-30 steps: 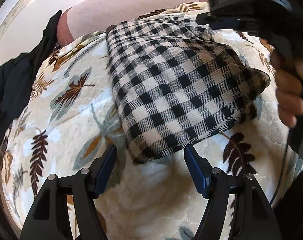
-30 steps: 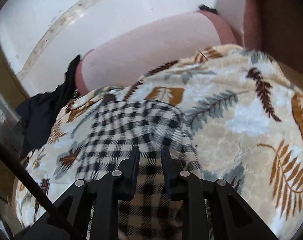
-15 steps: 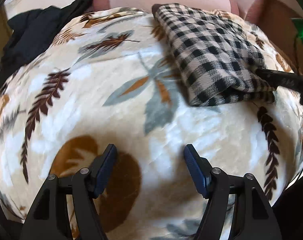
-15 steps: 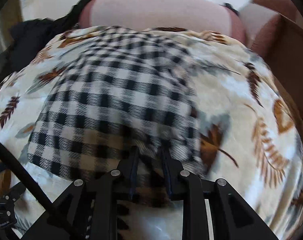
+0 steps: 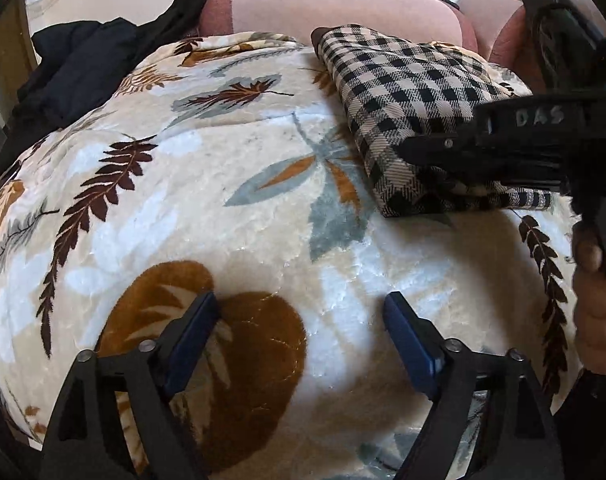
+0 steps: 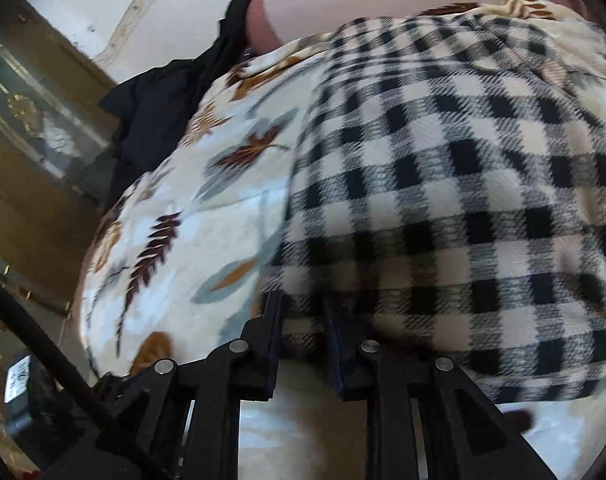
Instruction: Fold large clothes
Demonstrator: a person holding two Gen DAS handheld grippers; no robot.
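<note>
A folded black-and-white checked garment (image 5: 403, 100) lies on a cream blanket with a leaf print (image 5: 207, 208), at the right in the left wrist view. It fills the right wrist view (image 6: 443, 184). My right gripper (image 6: 303, 312) is shut on the garment's near edge; its black body also shows in the left wrist view (image 5: 407, 148). My left gripper (image 5: 301, 312) is open and empty, low over the blanket, well short and left of the garment.
A dark garment (image 5: 87, 64) is heaped at the blanket's far left, also in the right wrist view (image 6: 171, 104). A pink cushion or bolster (image 5: 335, 4) lies behind the blanket. A wooden cabinet with glass (image 6: 35, 128) stands at the left.
My left gripper has drawn back from the checked garment, still open. My right gripper has kept its hold on the garment's edge and shifted it; the garment now lies folded at the right.
</note>
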